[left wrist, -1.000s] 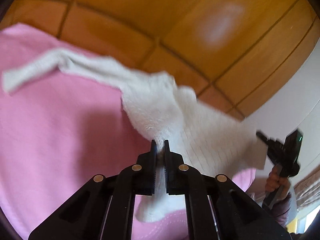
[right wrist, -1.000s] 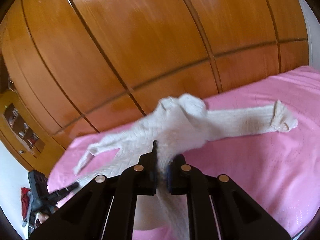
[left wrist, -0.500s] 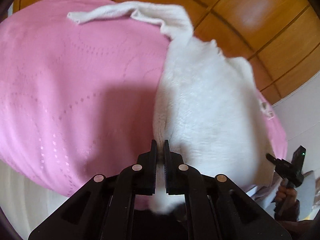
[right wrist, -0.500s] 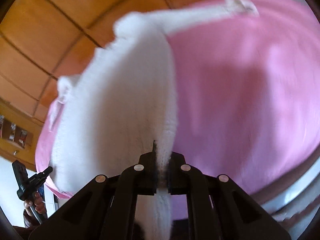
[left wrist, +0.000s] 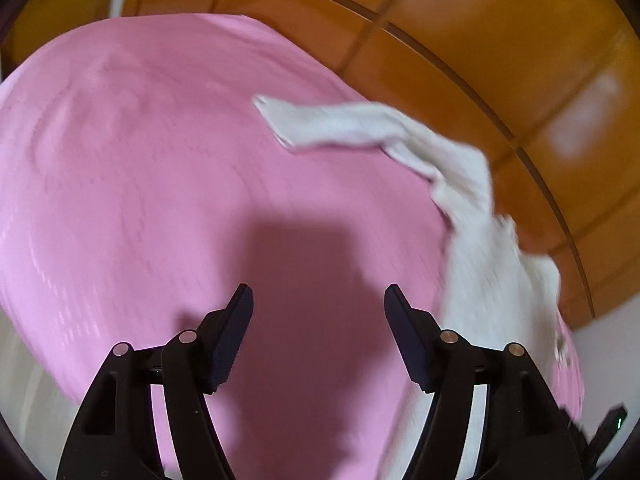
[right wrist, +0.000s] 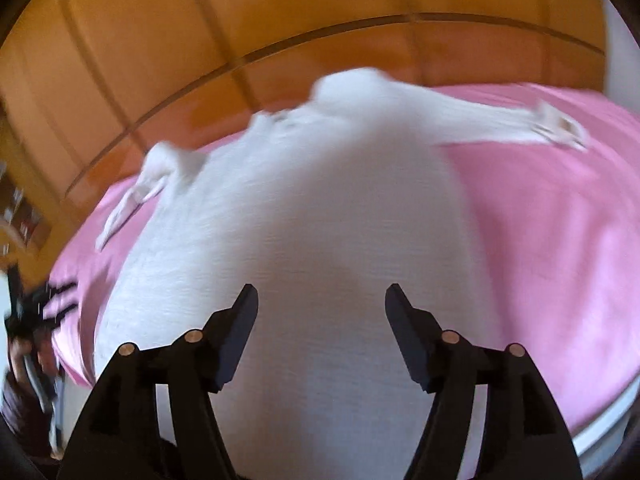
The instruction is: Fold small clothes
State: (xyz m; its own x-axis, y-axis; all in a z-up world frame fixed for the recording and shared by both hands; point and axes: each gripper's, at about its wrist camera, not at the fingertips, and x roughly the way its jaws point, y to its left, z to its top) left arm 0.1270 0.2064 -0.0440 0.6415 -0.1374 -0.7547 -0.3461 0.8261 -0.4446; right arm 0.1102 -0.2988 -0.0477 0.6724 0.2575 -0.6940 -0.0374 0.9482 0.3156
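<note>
A small white long-sleeved garment [right wrist: 304,208] lies spread on the pink bed cover [right wrist: 552,240], one sleeve [right wrist: 500,120] stretched to the right. My right gripper [right wrist: 322,292] hovers over its lower part, jaws opening wide, and the pads do not press the cloth. In the left wrist view the garment [left wrist: 488,272] lies to the right, its sleeve [left wrist: 332,124] reaching left. My left gripper [left wrist: 318,292] is over bare pink cover [left wrist: 160,200], jaws opening with nothing between them. The left gripper [right wrist: 44,304] also appears blurred at the bed's left edge, held by a hand [right wrist: 20,352].
Glossy wooden wardrobe panels [left wrist: 500,40] rise just behind the bed. The wooden panels [right wrist: 200,40] fill the top of the right wrist view too. The bed's white edge [right wrist: 600,420] curves at lower right. A shelf with small items [right wrist: 20,216] hangs at far left.
Both grippers, shut on the garment's hem before, now stand wide apart and have let it go. The garment has dropped flat on the bed. Both hands have moved lower.
</note>
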